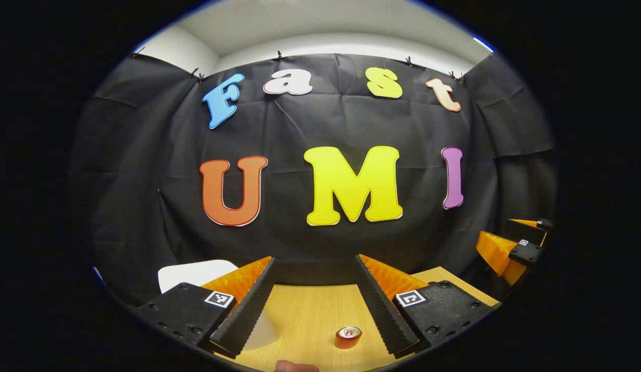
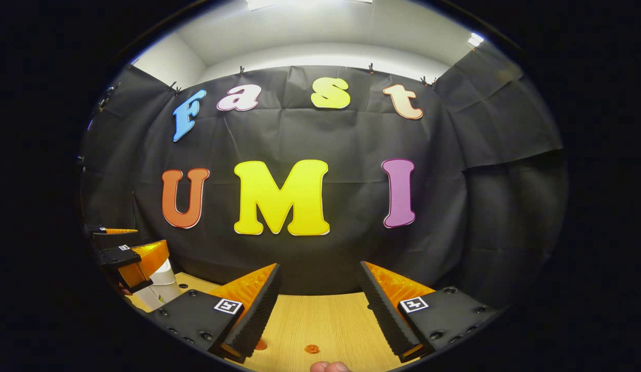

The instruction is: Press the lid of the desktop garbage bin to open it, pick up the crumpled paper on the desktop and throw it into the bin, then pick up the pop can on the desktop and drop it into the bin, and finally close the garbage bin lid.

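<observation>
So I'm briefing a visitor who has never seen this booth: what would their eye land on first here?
First, the left gripper, its jaws spread wide at the bottom of the left gripper view, with a red pop can standing on the wooden desktop between them. Next, the white garbage bin behind its left finger. The right gripper hangs open too, over bare desktop.

No legible brand or wording on the pop can [image 1: 348,337], upright on the wooden table [image 1: 310,310] (print too small to make out). Square black-and-white coded tags [image 1: 218,298] on the left gripper [image 1: 315,257] and right gripper [image 2: 318,264]: patterns only, without letters or numbers.
</observation>
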`<state>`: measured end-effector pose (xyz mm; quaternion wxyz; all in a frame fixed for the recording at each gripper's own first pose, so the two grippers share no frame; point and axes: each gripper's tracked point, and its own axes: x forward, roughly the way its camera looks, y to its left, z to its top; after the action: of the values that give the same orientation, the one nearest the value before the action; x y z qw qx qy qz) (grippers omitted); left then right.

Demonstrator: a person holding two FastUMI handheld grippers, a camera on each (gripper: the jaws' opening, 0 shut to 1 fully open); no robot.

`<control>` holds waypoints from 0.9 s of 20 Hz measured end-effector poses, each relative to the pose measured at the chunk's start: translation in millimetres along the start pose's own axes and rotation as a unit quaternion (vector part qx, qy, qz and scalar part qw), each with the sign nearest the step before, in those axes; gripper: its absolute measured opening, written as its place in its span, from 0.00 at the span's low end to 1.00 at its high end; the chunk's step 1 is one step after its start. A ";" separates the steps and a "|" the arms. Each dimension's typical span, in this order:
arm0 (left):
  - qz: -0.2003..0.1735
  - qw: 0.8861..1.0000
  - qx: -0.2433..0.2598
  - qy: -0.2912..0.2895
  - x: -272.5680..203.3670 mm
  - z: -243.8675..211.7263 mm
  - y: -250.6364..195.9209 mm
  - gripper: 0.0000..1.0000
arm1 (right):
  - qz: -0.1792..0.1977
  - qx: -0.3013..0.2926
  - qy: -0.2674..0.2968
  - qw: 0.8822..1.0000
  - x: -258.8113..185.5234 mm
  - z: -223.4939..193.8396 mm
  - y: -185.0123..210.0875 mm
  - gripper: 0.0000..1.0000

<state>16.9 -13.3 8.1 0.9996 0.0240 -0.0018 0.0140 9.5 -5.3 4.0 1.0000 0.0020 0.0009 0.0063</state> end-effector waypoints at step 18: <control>0.211 0.977 -0.011 0.035 31.9 -14.2 145.1 1.00 | 0.003 -0.013 0.009 1.000 15.7 6.5 -43.3 0.94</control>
<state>44.7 133.2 1.0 0.9738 0.0114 0.0278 0.2255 25.7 -48.5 10.3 0.9999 -0.0107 0.0094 0.0092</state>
